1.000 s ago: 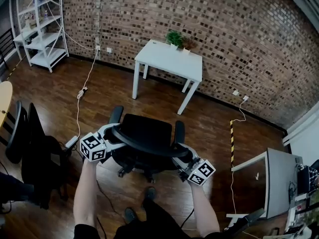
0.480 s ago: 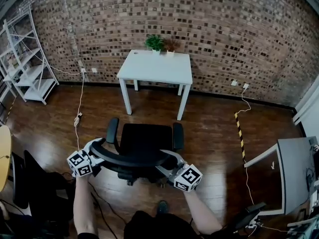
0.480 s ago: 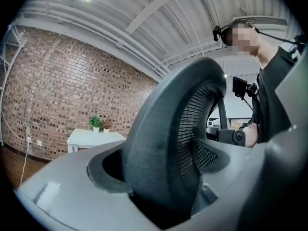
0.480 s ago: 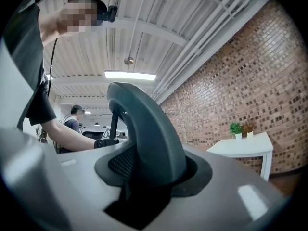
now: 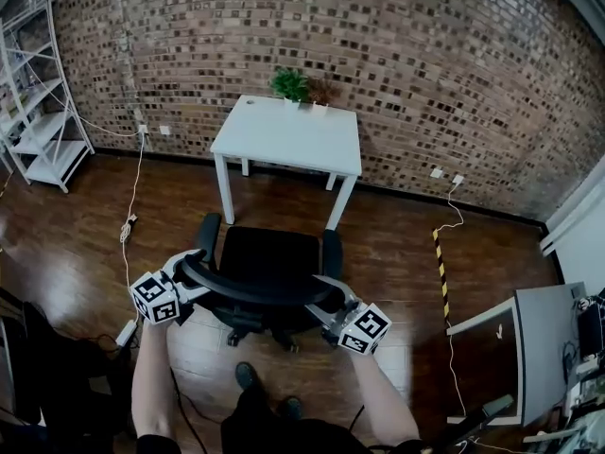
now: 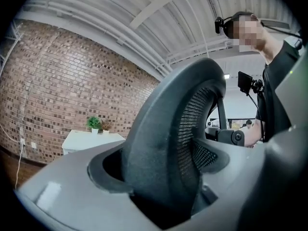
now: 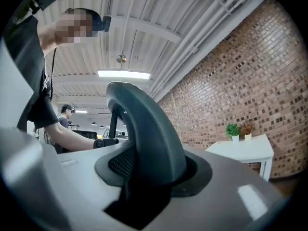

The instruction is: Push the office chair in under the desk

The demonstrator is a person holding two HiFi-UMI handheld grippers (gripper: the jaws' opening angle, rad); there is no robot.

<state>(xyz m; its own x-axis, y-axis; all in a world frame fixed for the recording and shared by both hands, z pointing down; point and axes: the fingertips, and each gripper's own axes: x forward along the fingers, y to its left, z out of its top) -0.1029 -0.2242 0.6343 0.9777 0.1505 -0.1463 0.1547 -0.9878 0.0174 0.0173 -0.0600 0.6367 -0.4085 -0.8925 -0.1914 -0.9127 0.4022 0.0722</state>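
A black office chair point(image 5: 269, 258) stands on the wooden floor, its seat facing a white desk point(image 5: 288, 135) against the brick wall. Chair and desk are a short gap apart. My left gripper point(image 5: 194, 272) is shut on the left end of the curved backrest rim point(image 5: 250, 291), and my right gripper point(image 5: 326, 303) is shut on its right end. In the left gripper view the mesh backrest edge point(image 6: 183, 134) fills the space between the jaws. The right gripper view shows the dark rim point(image 7: 144, 129) rising out of that gripper's jaws, with the white desk point(image 7: 243, 150) beyond.
Two small potted plants point(image 5: 290, 83) stand at the desk's back edge. A white shelf rack point(image 5: 38, 93) is at far left. A white cable point(image 5: 128, 225) trails across the floor. Yellow-black tape point(image 5: 440, 272) and a grey desk point(image 5: 539, 348) lie right.
The chair and both grippers have moved forward toward the white desk. The desk, earlier angled at upper right, now lies straight ahead and closer. Both grips are unchanged.
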